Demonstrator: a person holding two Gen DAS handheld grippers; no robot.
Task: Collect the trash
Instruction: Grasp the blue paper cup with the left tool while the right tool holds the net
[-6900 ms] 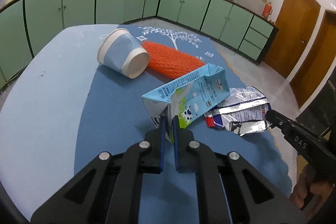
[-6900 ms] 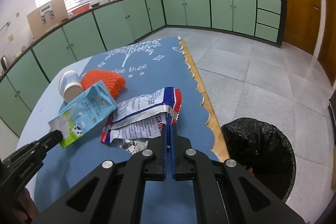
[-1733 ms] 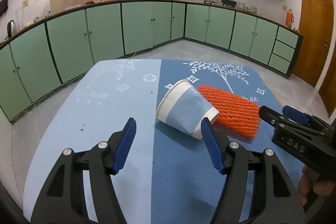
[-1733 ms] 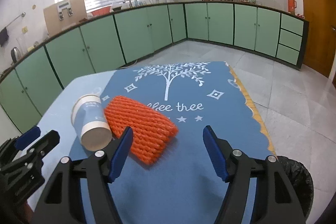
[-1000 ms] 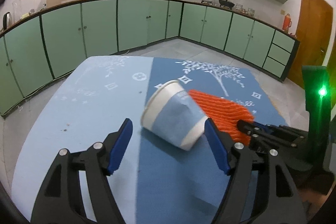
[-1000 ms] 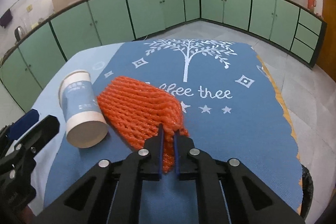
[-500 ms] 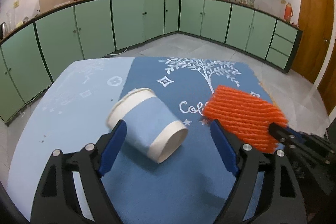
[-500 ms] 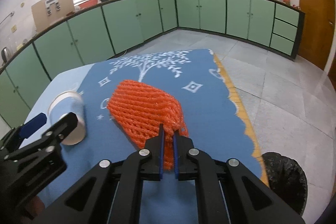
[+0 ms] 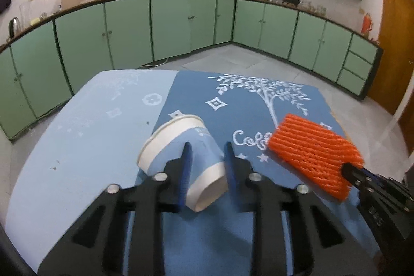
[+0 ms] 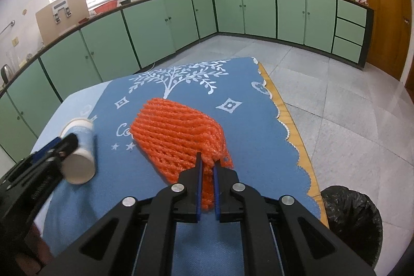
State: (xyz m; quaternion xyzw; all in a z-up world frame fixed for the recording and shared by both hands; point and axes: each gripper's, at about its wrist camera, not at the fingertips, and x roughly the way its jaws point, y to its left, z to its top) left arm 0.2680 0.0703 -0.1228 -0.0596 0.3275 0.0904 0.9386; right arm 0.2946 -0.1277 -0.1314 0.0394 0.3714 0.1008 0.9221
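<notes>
A blue and white paper cup (image 9: pixel 178 151) lies on its side on the blue tablecloth (image 9: pixel 103 126). My left gripper (image 9: pixel 205 149) has closed its fingers against the cup's two sides. The cup also shows in the right wrist view (image 10: pixel 79 146), with the left gripper (image 10: pixel 64 144) on it. My right gripper (image 10: pixel 206 159) is shut on an orange foam net (image 10: pixel 178 131) and holds it lifted above the cloth. In the left wrist view the net (image 9: pixel 313 154) hangs from the right gripper (image 9: pixel 346 168) at the right.
A bin lined with a black bag (image 10: pixel 349 219) stands on the floor past the table's right edge (image 10: pixel 292 120). Green cabinets (image 9: pixel 181 25) run around the kitchen behind the table.
My left gripper has closed in from wide open onto the paper cup. My right gripper has carried the orange net slightly right, still lifted.
</notes>
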